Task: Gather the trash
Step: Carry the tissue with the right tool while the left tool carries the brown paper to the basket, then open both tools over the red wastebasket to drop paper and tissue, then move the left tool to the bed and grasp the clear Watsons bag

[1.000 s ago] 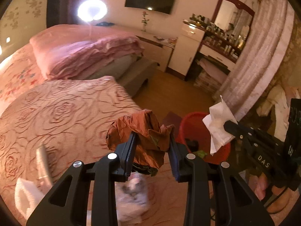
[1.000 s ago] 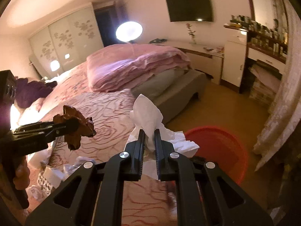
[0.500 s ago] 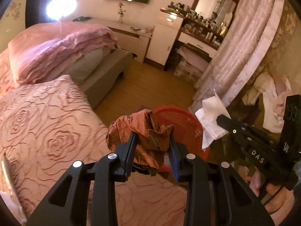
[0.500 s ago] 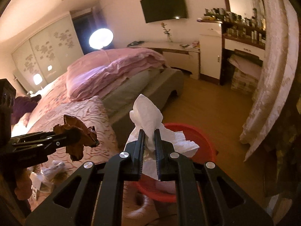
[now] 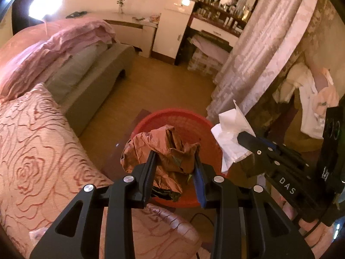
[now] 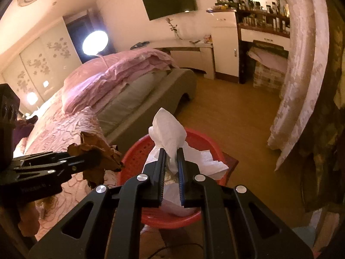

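Left gripper [image 5: 174,161] clamping crumpled brown wrapper [image 5: 163,151], right gripper [image 6: 171,157] pinching upright white tissue [image 6: 167,127], above red basket [image 6: 133,155]

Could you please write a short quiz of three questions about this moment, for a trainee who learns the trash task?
1. True or false: both grippers hold trash above the red basket.
2. Which gripper holds the white tissue? A) left B) right C) neither
3. Fill in: the left gripper is shut on a crumpled ______ wrapper.

Key:
1. True. In each wrist view the held piece hangs over the basket's opening, not yet released.
2. B. The right gripper pinches the tissue between its fingers.
3. Brown.
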`<state>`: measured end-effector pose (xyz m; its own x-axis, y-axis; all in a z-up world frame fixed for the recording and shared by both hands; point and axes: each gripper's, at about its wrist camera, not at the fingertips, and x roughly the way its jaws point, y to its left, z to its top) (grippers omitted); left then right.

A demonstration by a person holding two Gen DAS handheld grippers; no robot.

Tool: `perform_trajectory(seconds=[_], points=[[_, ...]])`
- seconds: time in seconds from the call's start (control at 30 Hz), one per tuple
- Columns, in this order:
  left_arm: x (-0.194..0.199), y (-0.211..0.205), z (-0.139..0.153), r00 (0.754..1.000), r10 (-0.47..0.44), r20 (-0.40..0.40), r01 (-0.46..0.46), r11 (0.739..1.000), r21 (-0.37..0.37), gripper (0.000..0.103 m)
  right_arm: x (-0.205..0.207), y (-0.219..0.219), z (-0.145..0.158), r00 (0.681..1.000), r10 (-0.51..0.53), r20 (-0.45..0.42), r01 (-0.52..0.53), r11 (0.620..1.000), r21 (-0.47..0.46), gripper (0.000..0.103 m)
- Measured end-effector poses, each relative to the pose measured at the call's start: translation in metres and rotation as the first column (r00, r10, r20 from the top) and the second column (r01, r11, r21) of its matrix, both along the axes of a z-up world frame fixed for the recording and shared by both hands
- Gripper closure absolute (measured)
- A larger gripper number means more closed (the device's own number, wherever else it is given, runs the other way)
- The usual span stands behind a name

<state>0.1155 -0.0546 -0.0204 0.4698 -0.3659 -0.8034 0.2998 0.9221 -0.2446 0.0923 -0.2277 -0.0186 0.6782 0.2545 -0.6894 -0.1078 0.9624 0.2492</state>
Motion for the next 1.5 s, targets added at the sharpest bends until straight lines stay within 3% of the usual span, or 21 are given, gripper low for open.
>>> perform_trajectory(seconds=[0.47, 0.63, 0.87, 0.93, 1.27, 1.4, 1.5], points=[[0.021, -0.020, -0.036, 0.997, -0.013, -0.075, 0.015, 0.999, 0.032, 0.072, 0.018, -0.007, -0.046, 0.995, -0.015, -0.095, 0.017, 1.000, 0.013, 0.091], [0.024, -0.024, -0.044, 0.996, -0.016, -0.093, 0.020, 0.999, 0.041, 0.064, 0.020, -0.003, -0.056, 0.993, 0.004, -0.119, -0.001, 1.000, 0.022, 0.089], [0.026, -0.017, -0.043, 0.996, 0.010, -0.091, -0.008, 1.000, 0.024, 0.038, 0.022, -0.006, -0.061, 0.989, -0.001, -0.146, 0.007, 0.999, 0.036, 0.073], [0.026, -0.015, -0.041, 0.996, 0.008, -0.090, -0.007, 1.000, 0.014, 0.038, 0.020, -0.006, -0.059, 0.990, -0.003, -0.141, 0.009, 0.999, 0.038, 0.067], [0.013, -0.006, -0.022, 0.999, 0.026, -0.033, -0.025, 0.999, 0.033, 0.037, 0.008, -0.008, -0.041, 0.995, -0.048, -0.088, 0.048, 0.999, 0.000, 0.062], [0.004, -0.002, -0.015, 0.999, 0.039, -0.007, -0.039, 0.998, 0.043, 0.037, 0.001, -0.006, -0.033, 0.996, -0.065, -0.060, 0.064, 0.998, -0.016, 0.054], [-0.004, 0.004, -0.010, 0.999, 0.049, 0.009, -0.050, 0.998, 0.048, 0.037, -0.004, -0.004, -0.026, 0.996, -0.080, -0.040, 0.079, 0.997, -0.026, 0.042]])
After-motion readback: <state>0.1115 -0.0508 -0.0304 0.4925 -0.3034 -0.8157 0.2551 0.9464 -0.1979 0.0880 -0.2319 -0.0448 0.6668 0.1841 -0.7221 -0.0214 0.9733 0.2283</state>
